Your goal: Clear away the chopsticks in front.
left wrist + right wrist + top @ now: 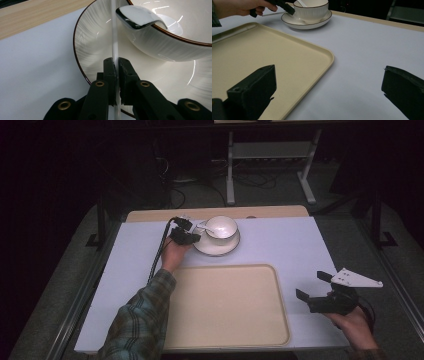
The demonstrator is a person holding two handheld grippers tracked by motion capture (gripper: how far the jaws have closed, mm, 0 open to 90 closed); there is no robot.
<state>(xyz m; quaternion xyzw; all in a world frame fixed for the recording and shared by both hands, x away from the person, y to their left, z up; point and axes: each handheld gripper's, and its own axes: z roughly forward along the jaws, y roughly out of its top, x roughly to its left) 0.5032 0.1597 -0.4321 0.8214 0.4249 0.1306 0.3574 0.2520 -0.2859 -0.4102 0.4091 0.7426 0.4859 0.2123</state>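
Presently: white ceramic spoon [136, 18], bowl-end resting in my white brown-rimmed bowl [175, 37] on its saucer [92, 45]; handle clamped in my left gripper [116, 67]. Lift straight, level. Right gripper [312, 287] idle, agape, beside beige plastic tray [225, 305].

The bowl [175, 37] and plate [95, 42] look like glazed ceramic, glossy white with fine ribbing and a thin brown rim line. The spoon [136, 17] is smooth, shiny white, ceramic or plastic, catching bright reflections. The left gripper [116, 72], at the bottom of its view, is matt black plastic with brass-coloured eyelets. The tray [225, 305] is smooth cream plastic with a dull sheen. The table [285, 245] has a matt pale top with a wood-grain strip along its upper edge. The sleeve [142, 320] is soft plaid cloth.
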